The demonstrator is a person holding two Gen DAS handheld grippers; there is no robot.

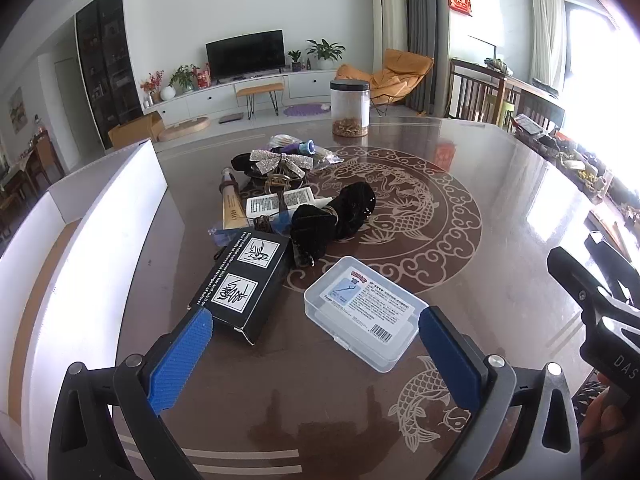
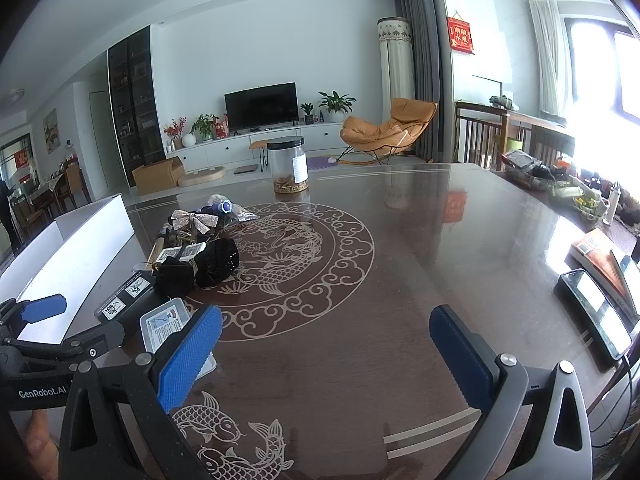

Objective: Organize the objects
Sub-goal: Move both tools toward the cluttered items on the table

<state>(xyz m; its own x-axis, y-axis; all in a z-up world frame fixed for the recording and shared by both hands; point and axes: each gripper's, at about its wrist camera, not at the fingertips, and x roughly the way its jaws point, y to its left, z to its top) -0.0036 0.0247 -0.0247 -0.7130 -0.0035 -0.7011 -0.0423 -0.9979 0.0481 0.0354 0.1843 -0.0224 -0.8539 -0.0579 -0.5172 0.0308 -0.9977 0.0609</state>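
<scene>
Left gripper [image 1: 314, 354] jaws apart, empty, near clear plastic case [image 1: 364, 312]. Right gripper [image 2: 326, 354] likewise. Sorting unstarted; next: straddle case, clamp.

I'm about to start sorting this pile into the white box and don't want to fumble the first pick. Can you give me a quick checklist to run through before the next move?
1. Left gripper open and holding nothing: ok.
2. Right gripper open and holding nothing: ok.
3. Clear plastic case lies flat, apart from the pile, ahead of the left gripper: ok.
4. Black carton free to lift: not ok; its far end runs under the black velvet bow.
5. White box open and within view on the left: ok; how full it is, cannot tell.
6. Jar stands upright, lid on, well behind the pile: ok.
</scene>
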